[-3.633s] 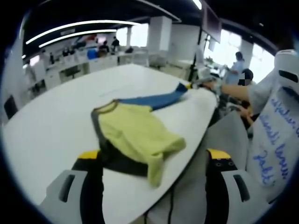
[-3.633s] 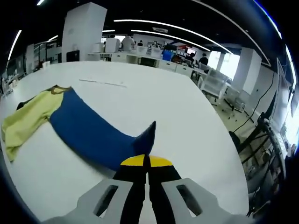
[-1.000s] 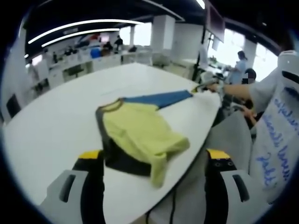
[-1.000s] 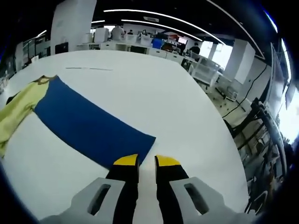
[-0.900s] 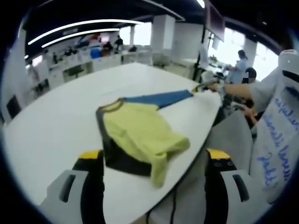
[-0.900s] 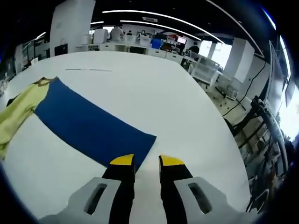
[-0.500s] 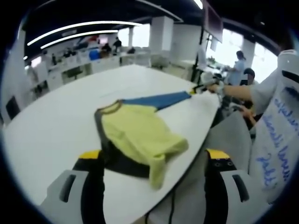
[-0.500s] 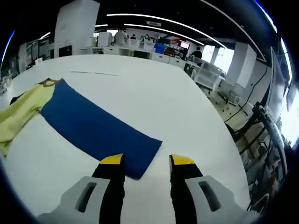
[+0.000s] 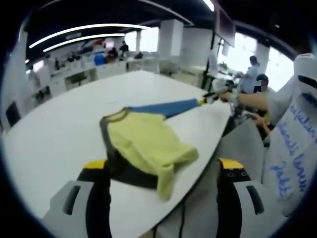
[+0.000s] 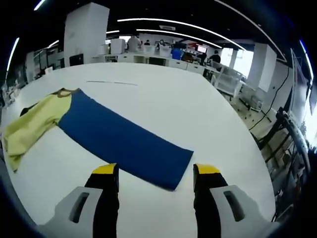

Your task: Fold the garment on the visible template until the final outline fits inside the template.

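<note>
Shirt (image 10: pixel 124 139) lies across the frame's centre on the white table (image 10: pixel 163 99), blue sleeve flat. Soft, light, limp cloth; best gripped at the sleeve end. Right gripper (image 10: pixel 156 176) and left gripper (image 9: pixel 163 166) gape wide, empty.

Bare desk (image 10: pixel 163 99) lies open toward its far edge; the garment (image 10: pixel 124 136) sprawls along the near edge.

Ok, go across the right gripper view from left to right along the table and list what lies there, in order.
Yellow body of the garment → its long blue sleeve, laid flat → bare white table → table edge, with chairs and cables beyond it.
</note>
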Demonstrator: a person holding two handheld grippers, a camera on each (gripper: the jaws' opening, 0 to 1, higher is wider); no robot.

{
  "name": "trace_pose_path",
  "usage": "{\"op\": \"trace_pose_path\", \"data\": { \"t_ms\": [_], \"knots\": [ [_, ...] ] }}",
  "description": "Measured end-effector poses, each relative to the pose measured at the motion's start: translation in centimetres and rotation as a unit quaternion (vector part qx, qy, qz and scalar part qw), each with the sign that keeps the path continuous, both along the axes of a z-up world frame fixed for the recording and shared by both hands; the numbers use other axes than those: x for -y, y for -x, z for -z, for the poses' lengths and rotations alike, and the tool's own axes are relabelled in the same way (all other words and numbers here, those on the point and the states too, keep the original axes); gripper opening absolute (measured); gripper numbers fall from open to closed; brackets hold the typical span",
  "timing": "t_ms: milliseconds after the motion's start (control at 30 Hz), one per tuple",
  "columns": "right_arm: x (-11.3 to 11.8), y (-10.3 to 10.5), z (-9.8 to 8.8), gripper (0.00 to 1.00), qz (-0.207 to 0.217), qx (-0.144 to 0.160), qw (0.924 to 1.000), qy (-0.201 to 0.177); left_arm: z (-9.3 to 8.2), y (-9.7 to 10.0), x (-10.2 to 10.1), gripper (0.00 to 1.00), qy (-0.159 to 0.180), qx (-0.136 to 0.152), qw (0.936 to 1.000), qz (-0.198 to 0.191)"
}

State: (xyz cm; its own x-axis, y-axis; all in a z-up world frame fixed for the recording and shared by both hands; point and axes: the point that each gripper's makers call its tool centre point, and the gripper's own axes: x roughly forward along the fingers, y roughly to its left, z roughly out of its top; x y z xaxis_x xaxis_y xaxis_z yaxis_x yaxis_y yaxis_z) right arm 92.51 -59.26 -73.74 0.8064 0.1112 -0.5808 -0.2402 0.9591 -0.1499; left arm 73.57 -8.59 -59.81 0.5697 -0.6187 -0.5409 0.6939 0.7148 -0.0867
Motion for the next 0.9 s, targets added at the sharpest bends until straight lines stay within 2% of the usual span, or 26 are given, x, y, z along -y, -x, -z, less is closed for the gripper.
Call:
{"op": "trace_pose_path", "data": {
  "t_ms": [200, 433, 500, 567, 700, 733, 900],
  "knots": [
    [-1.7, 0.4, -0.6, 0.80, -0.014, 0.013, 0.9995, -0.024, -0.1, 0.1, -0.1, 0.84, 0.001, 0.002, 1.0000, 0.002],
    [-3.1, 1.0, -1.8, 0.88, -0.031, 0.028, 0.9989, -0.019, -0.1, 0.2, -0.2, 0.84, 0.004, 0.004, 1.0000, 0.003],
    [-3.9, 1.2, -2.5, 0.92, -0.039, 0.035, 0.9982, -0.029, -0.1, 0.3, -0.3, 0.84, 0.006, 0.005, 1.0000, 0.002],
    [-4.7, 1.4, -3.0, 0.93, -0.047, 0.039, 0.9972, -0.044, 0.0, 0.2, -0.4, 0.84, 0.008, 0.005, 1.0000, 0.001],
    [-5.8, 1.9, -4.0, 0.94, -0.062, 0.053, 0.9960, -0.035, 0.0, 0.2, -0.4, 0.84, 0.011, 0.007, 0.9999, 0.001],
    [-6.5, 2.0, -4.4, 0.95, -0.076, 0.063, 0.9946, -0.032, 0.0, 0.2, -0.4, 0.84, 0.012, 0.007, 0.9999, 0.002],
    [-9.3, 3.4, -5.4, 1.00, -0.114, 0.070, 0.9904, -0.035, 0.1, 0.1, -0.5, 0.84, 0.012, 0.007, 0.9999, 0.002]
  ]
}}
